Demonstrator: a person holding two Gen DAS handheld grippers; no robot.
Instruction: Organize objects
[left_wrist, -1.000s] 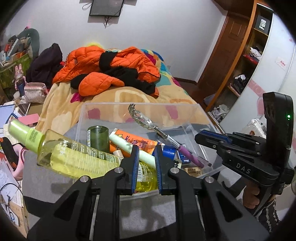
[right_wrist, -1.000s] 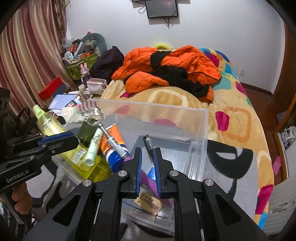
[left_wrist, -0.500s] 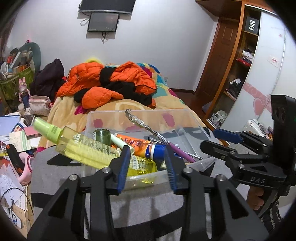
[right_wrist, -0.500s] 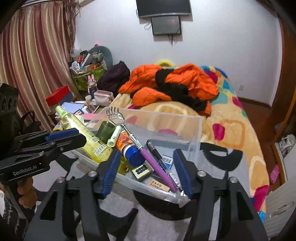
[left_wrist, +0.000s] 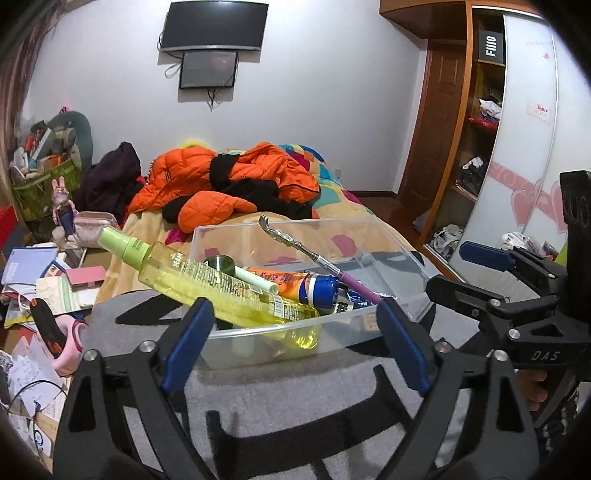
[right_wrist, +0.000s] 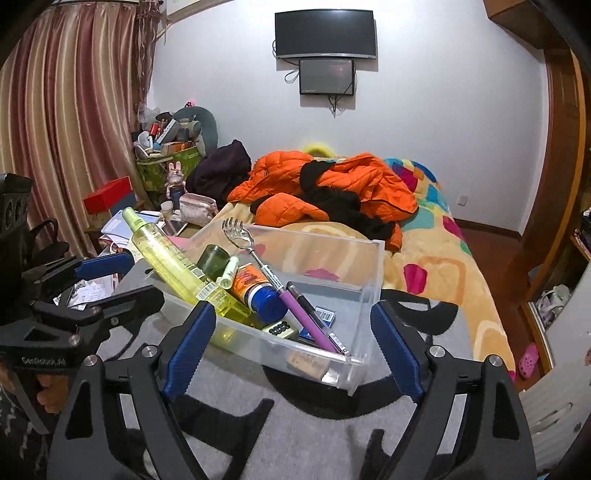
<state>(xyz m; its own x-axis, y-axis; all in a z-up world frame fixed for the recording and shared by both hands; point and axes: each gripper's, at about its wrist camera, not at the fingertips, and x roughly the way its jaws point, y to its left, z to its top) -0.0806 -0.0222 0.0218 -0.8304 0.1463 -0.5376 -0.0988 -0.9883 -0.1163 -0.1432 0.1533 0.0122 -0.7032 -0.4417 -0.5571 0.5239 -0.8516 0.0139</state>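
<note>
A clear plastic bin (left_wrist: 402, 254) (right_wrist: 365, 291) sits on a grey and black blanket (left_wrist: 295, 398). In it lie a yellow spray bottle (left_wrist: 221, 291) (right_wrist: 173, 264), an orange tube with a blue cap (left_wrist: 295, 282) (right_wrist: 255, 284), a back scratcher with a purple handle (left_wrist: 314, 256) (right_wrist: 273, 280), a dark green jar (right_wrist: 212, 258), a black pen (right_wrist: 306, 306) and small boxes. My left gripper (left_wrist: 295, 343) is open and empty, just in front of the bin. My right gripper (right_wrist: 291, 343) is open and empty, also in front of the bin.
An orange and black jacket (right_wrist: 332, 188) lies on the bed behind the bin. Papers, a pink pouch (right_wrist: 197, 208) and a green basket (right_wrist: 166, 166) clutter the left side. A wardrobe (left_wrist: 509, 147) stands to the right.
Both grippers opened from shut and drew back from the bin. The bottle and the back scratcher now rest in the bin, free of the grippers.
</note>
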